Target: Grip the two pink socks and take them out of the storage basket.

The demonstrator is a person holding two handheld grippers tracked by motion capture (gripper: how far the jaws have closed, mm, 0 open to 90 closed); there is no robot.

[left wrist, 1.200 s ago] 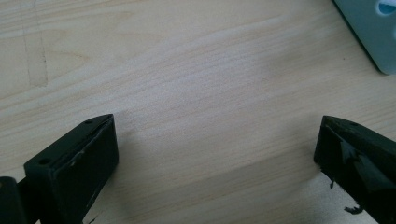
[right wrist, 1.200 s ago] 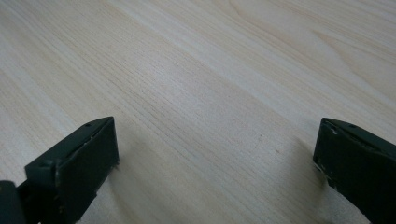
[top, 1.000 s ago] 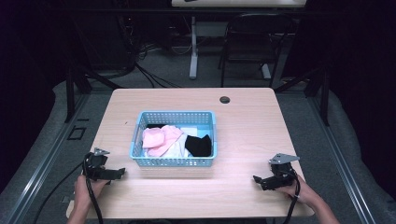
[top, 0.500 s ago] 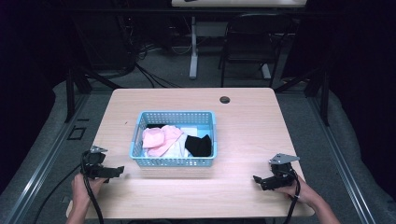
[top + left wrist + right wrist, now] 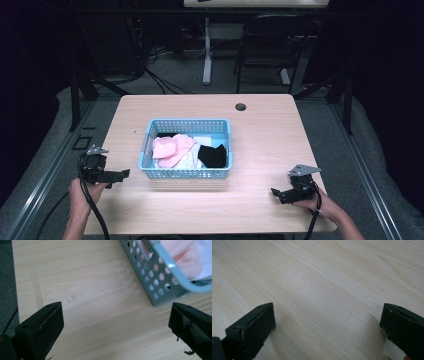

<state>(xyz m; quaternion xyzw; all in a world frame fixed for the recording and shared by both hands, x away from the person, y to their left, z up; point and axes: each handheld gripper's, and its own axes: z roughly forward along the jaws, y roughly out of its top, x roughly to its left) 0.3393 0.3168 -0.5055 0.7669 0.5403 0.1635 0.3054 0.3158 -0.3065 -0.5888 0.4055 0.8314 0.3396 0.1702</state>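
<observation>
Left hand-held gripper (image 5: 121, 173): you held it spread, empty, left of the basket (image 5: 186, 173).
Right hand-held gripper (image 5: 274, 191): spread, empty.
Pink cloth (image 5: 170, 148): likely soft, light; pinch a raised fold.

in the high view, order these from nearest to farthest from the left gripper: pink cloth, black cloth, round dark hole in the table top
From the left gripper:
1. Pink cloth, in the left part of the blue perforated plastic basket.
2. Black cloth, in the basket's right part.
3. Round dark hole, near the table's far edge, beyond the basket.
</observation>
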